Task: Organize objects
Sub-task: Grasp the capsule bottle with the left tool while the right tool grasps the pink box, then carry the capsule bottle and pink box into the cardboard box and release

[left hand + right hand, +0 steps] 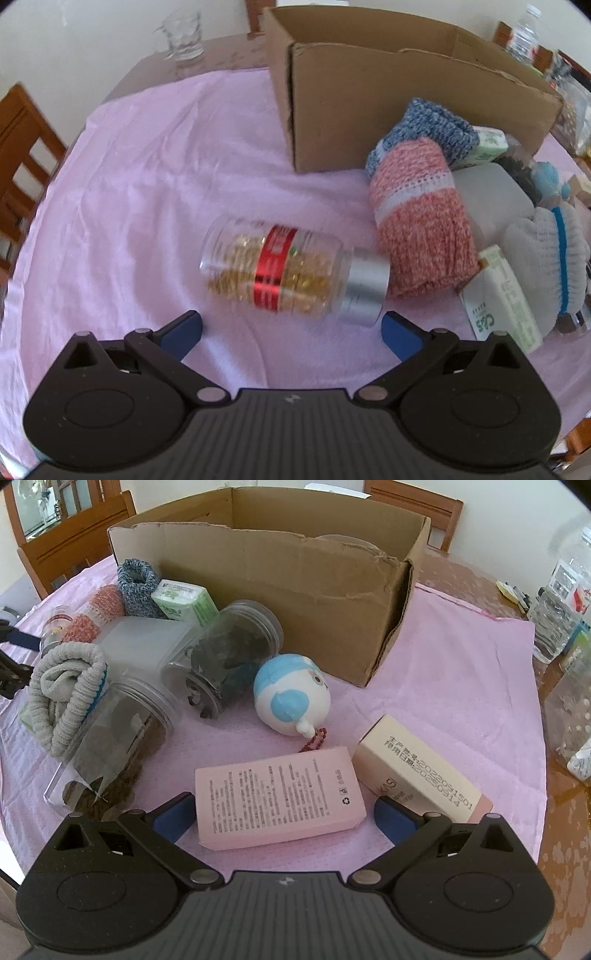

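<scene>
A clear bottle of golden capsules (291,271) with a red label and silver cap lies on its side on the pink cloth, just ahead of my open left gripper (291,332). A pink box (279,797) lies flat between the spread fingers of my open right gripper (282,812), untouched by them as far as I can see. Beyond stands the open cardboard box (295,583) (388,99). Beside the pink box rests a cream box (421,779). A blue-and-white plush toy (291,698) lies ahead.
Pink-and-blue knit socks (421,206), a white rolled sock (546,254), tissue packs (506,295), and clear jars (225,653) crowd the cloth. A glass (183,35) stands at the far edge. Plastic bottles (561,602) and wooden chairs (22,158) ring the table.
</scene>
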`<state>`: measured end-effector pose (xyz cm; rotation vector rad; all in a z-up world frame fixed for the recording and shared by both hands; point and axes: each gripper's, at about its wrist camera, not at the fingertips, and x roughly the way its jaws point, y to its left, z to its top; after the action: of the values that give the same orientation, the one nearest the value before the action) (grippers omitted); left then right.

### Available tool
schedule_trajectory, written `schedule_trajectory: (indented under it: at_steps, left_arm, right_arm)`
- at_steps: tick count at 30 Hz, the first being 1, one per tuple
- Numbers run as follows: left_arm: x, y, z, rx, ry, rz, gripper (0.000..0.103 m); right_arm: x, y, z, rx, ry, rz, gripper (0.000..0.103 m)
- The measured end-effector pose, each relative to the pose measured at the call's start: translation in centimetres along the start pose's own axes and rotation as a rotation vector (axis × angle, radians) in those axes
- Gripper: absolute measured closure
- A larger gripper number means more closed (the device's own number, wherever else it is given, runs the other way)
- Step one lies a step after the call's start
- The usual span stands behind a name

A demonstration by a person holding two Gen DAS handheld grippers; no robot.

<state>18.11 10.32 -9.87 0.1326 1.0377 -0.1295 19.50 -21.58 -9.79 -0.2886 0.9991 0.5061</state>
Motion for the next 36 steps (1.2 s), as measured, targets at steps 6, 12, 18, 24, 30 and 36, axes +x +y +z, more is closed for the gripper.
schedule_trajectory:
  at_steps: [6,12,18,24,30,36]
  left_arm:
    - [0.4,-0.1,1.0,0.059,-0.018,0.015,0.001]
    - [0.6,-0.3,1.5,0.078,-0.025,0.014,0.001]
    - [0.8,-0.5,2.2,0.129,-0.042,0.004,0.003]
    - [0.8,-0.1,2.4,0.135,-0.043,-0.027,0.008]
    - [0.8,0.3,2.4,0.126,-0.032,-0.045,0.007]
    - [-0.2,0.7,2.5,0.121,-0.014,-0.061,0.007]
  right_arm:
    - [0.0,0.0,0.0,-0.009,0.004,0.005,0.000]
    - [0.3,0.2,0.5,-0.029,0.017,0.017,0.000]
    - [0.5,0.3,1.0,-0.021,0.039,0.009,0.000]
    - [0.2,0.8,1.1,-0.035,0.042,-0.011,0.003]
    - [-0.1,1.0,1.3,-0.027,0.056,-0.010,0.014]
    - [-0.3,1.0,1.7,0.003,0.082,-0.054,0.016]
